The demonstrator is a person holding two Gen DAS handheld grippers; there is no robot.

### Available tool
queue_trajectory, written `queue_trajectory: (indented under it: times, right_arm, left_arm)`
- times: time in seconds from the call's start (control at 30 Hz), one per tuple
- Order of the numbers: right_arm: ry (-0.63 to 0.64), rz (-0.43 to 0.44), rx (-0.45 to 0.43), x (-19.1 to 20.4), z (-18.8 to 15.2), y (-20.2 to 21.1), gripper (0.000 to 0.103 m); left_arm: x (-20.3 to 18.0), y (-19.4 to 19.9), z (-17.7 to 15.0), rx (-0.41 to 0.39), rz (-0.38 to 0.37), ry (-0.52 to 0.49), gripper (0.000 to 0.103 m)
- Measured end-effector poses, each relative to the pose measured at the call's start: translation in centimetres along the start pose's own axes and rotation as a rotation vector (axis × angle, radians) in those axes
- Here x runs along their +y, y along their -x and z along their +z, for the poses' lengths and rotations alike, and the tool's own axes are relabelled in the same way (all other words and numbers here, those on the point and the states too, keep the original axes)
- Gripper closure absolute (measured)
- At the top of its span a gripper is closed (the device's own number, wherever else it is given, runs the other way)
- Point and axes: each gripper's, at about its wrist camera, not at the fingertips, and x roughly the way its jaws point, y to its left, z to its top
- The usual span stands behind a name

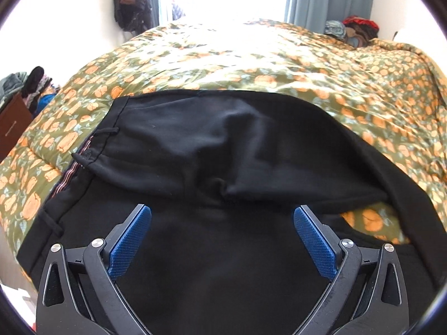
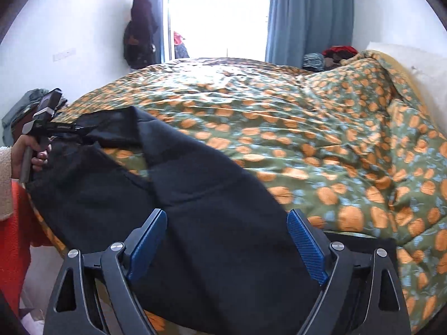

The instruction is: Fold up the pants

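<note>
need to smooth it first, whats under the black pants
The pants lie on a floral quilt, which shows through a gap between the legs. What lies beneath the quilt is covered.

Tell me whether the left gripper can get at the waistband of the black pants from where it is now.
Probably yes. The left gripper hangs open over the black pants, and the waistband lies exposed along their left edge on the floral quilt. Nothing lies between them; only a sideways move is needed.

Black pants (image 1: 212,145) lie partly folded and rumpled on the floral bedspread (image 1: 251,55).
</note>
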Motion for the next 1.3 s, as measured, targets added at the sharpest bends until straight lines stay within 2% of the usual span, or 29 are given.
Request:
queue_trajectory:
  times: [0.07, 0.13, 0.23, 0.27, 0.33, 0.43, 0.83, 0.97, 1.13, 1.3]
  right_arm:
    - [0.034, 0.112, 0.034, 3.7, -0.6, -2.0, 0.015]
    - [0.132, 0.169, 0.092, 6.9, -1.8, -3.7, 0.015]
    - [0.225, 0.160, 0.203, 8.9, -4.4, -6.3, 0.015]
    - [0.219, 0.155, 0.217, 8.7, -5.1, -6.8, 0.014]
    - [0.170, 0.182, 0.195, 7.7, -5.5, -6.8, 0.010]
    - [0.132, 0.185, 0.196, 6.8, -5.8, -6.6, 0.009]
    - [0.136, 0.190, 0.183, 6.4, -5.9, -6.3, 0.005]
    - [0.156, 0.187, 0.189, 6.7, -6.1, -6.1, 0.001]
    - [0.221, 0.146, 0.203, 7.5, -6.5, -6.1, 0.000]
    - [0.193, 0.163, 0.203, 7.1, -6.4, -6.0, 0.000]
  left_arm:
    - [-1.4, 1.3, -1.7, -0.006, -0.045, -0.023, 0.001]
    - [-3.0, 1.4, -3.8, 0.018, -0.071, -0.067, 0.001]
    - [-5.0, -0.4, -6.7, 0.100, -0.074, -0.146, 0.001]
    - [-5.4, -0.9, -7.6, 0.125, -0.071, -0.156, 0.001]
    - [-5.7, -1.0, -8.8, 0.100, -0.054, -0.166, 0.001]
    - [-5.9, -1.4, -8.7, 0.098, -0.052, -0.169, 0.000]
    - [-5.9, -1.7, -8.6, 0.114, -0.056, -0.166, 0.000]
    - [-5.9, -1.8, -8.5, 0.119, -0.054, -0.166, 0.000]
    - [-5.9, -2.0, -8.4, 0.122, -0.053, -0.166, 0.000]
    - [-5.9, -2.1, -8.4, 0.124, -0.053, -0.166, 0.000]
